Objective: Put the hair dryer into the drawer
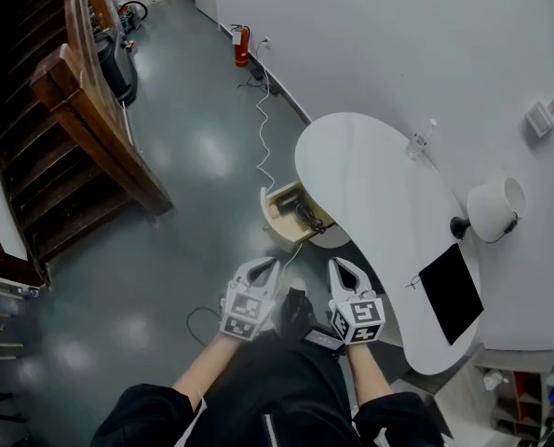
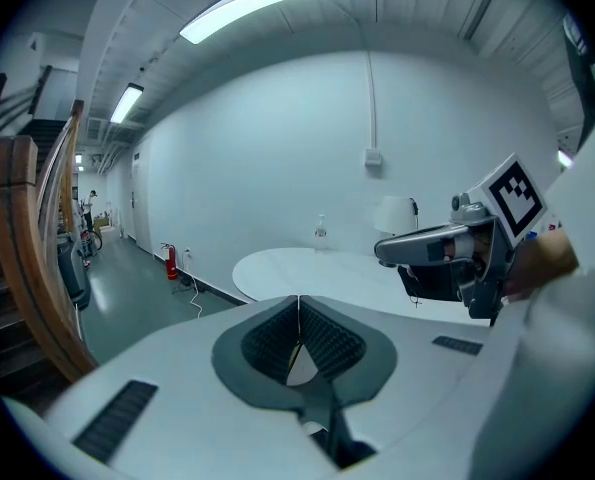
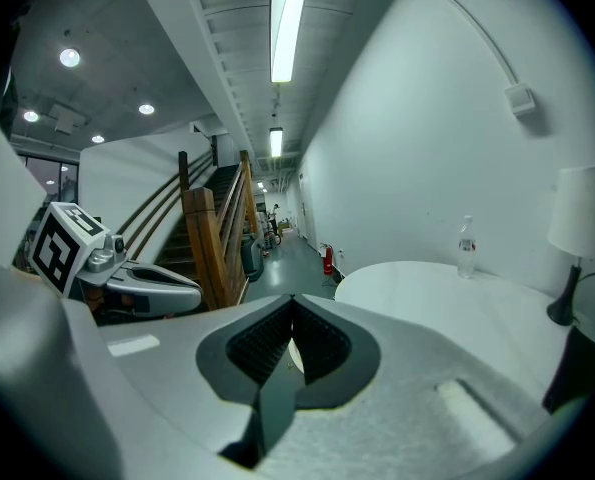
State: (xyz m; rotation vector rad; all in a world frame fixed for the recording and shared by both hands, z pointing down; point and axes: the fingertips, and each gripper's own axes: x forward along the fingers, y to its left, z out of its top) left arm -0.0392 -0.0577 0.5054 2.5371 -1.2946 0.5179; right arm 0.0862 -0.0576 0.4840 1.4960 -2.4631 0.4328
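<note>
White left claw (image 1: 271, 264): nearest us, jaws pressed together, nothing between them.
White right claw (image 1: 336, 264): just beside the left one, likewise closed and empty.
Black hair dryer (image 1: 302, 211): so we judge the dark shape lying inside the pale wooden drawer (image 1: 278, 223).
Drawer: stands pulled out from under the white rounded surface (image 1: 370, 175).
Progress: placing looks done to us; closing the drawer may remain.
Head view alone: drawer and its contents.
Claw views alone: ribbed black pads (image 2: 277, 333) meeting tip to tip, long ceiling strip lights (image 2: 272, 3); no drawer.
</note>
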